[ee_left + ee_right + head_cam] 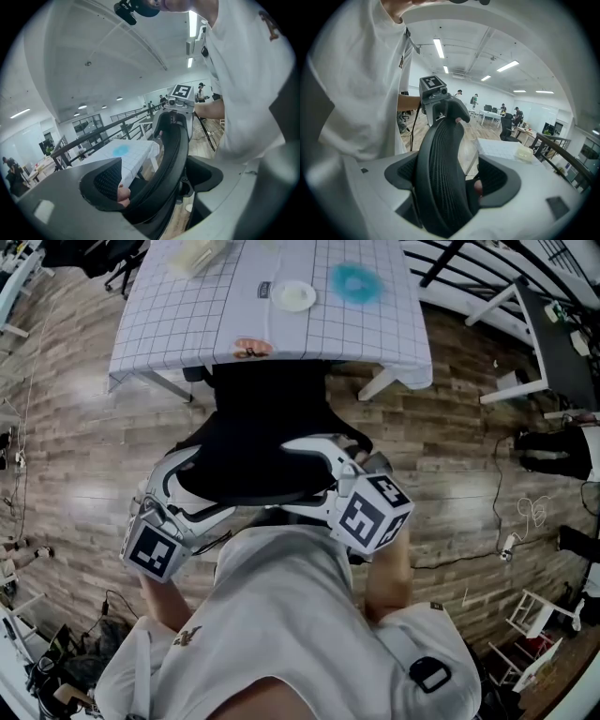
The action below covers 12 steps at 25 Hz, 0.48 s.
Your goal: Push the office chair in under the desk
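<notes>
Pinching the backrest (253, 451) with left gripper (176, 482) and right gripper (326, 457) fingers, you have the surface (187, 324) at 12 o'clock.

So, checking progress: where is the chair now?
Head view, centre: the chair stands at the desk, backrest clamped by the left tool and right tool.

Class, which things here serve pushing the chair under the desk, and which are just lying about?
Job: black mesh office chair; grid-clothed desk; left hand-held gripper; right hand-held gripper.
Lying about: white round dish; blue round object.
</notes>
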Each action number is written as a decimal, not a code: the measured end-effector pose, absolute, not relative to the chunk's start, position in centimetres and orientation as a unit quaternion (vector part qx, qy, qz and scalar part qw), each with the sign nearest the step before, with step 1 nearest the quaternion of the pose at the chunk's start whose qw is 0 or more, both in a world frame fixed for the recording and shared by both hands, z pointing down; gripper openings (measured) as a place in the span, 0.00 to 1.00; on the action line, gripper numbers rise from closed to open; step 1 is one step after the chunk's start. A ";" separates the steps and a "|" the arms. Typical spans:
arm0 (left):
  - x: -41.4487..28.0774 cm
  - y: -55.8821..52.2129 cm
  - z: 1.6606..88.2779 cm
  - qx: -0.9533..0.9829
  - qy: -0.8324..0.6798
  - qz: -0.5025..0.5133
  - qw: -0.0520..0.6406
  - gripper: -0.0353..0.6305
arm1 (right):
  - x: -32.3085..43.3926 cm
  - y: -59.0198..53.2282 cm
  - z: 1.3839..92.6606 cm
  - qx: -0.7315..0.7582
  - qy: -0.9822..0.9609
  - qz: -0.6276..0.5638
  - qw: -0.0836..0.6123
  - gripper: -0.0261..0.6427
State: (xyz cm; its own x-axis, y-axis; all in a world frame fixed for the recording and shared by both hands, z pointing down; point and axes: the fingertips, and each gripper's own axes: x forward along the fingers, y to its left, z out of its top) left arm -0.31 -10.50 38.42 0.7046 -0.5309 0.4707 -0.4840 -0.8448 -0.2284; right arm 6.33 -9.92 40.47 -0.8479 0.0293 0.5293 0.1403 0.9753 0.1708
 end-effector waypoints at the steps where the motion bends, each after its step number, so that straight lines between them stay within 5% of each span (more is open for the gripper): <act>1: -0.2 -10.7 38.4 -0.922 0.277 -0.267 0.044 0.70 | 6.4 -10.1 40.5 -0.045 -0.956 -0.103 0.272 0.60; 12: -0.6 -12.5 38.2 -0.921 0.282 -0.264 0.042 0.70 | 6.1 -11.9 40.3 -0.052 -0.956 -0.101 0.272 0.60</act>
